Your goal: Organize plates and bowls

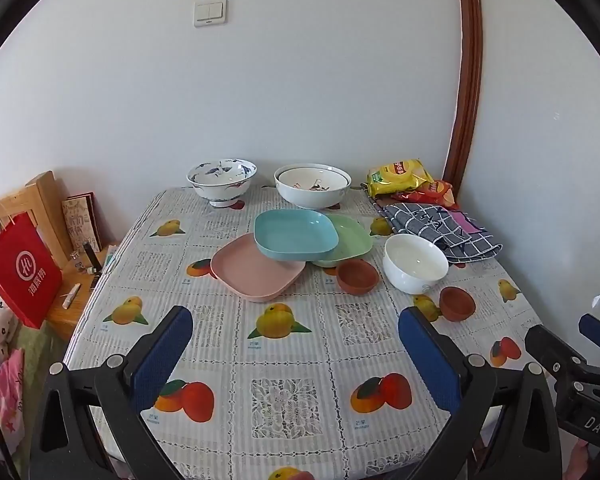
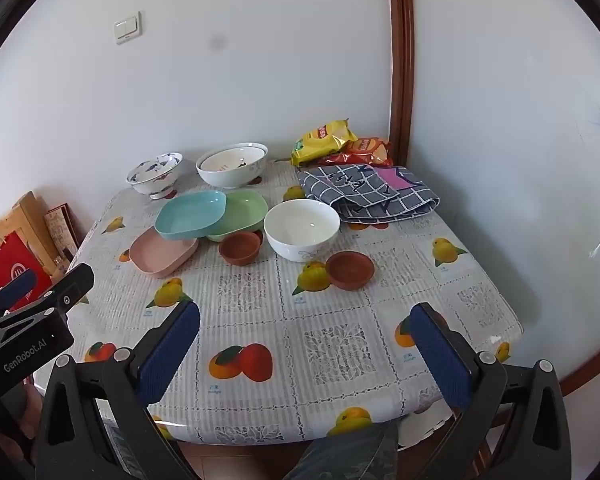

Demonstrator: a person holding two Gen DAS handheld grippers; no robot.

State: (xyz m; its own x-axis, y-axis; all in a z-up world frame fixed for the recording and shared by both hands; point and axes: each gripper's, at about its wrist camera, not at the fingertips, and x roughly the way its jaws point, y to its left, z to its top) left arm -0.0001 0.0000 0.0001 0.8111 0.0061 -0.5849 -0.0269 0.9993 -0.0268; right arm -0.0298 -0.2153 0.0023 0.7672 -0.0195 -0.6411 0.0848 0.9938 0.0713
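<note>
Three square plates overlap mid-table: a blue plate (image 1: 295, 233) (image 2: 191, 216) rests on a pink plate (image 1: 256, 274) (image 2: 162, 256) and a green plate (image 1: 350, 242) (image 2: 246, 212). Beside them stand a plain white bowl (image 1: 415, 262) (image 2: 302, 228) and two small brown bowls (image 1: 357, 276) (image 2: 240, 247), (image 1: 457, 303) (image 2: 349, 270). At the back sit a blue-patterned bowl (image 1: 221, 180) (image 2: 154, 174) and a large white bowl (image 1: 312, 190) (image 2: 232, 164). My left gripper (image 1: 296, 322) and right gripper (image 2: 306, 318) hover open over the table's near part, nothing between their fingers.
Snack bags (image 1: 410, 182) (image 2: 340, 144) and a checked cloth (image 1: 444, 228) (image 2: 372, 192) lie at the back right by a wooden door frame (image 1: 466, 80). A red paper bag (image 1: 22, 276) and a wooden stand (image 1: 40, 200) are left of the table (image 1: 284, 360). Walls close in behind and right.
</note>
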